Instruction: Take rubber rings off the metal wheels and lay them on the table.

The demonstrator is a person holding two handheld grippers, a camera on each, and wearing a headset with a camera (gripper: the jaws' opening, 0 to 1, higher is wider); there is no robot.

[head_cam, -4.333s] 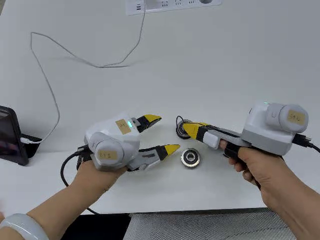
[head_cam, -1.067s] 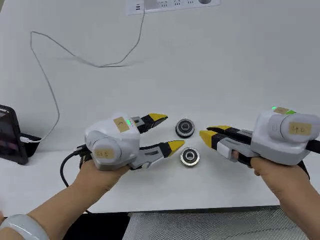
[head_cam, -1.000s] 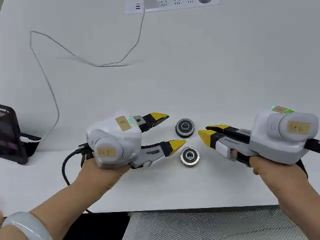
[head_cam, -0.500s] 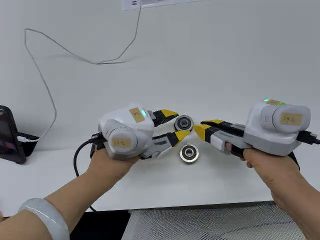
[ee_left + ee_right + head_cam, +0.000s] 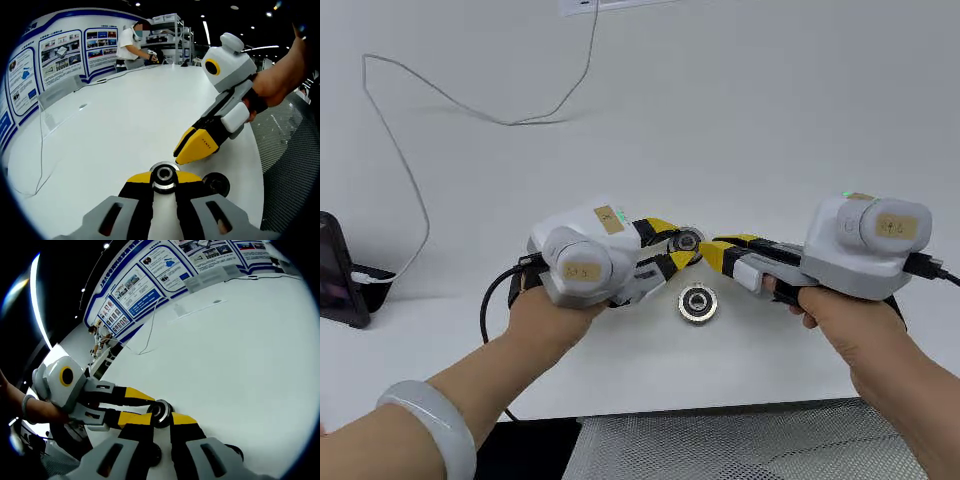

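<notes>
Above table (image 5: 770, 120), wheel (image 5: 688, 240) pinched in left gripper (image 5: 672, 243) jaws, right gripper (image 5: 712, 250) jaws' spread unclear.

Pale bangle (image 5: 428, 441) on left wrist

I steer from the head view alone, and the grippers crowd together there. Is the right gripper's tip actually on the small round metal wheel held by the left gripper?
Observer: The left gripper view shows the right gripper with its yellow tip at the edge of the small round metal wheel, seemingly touching.
Operator: Does its own camera agree?
Observer: The right gripper view has that wheel at its own jaw tips, the left gripper clamping it from the view's left.
Operator: Anyone nearby?
Observer: A person in a white top stands at the white table's far end.
</notes>
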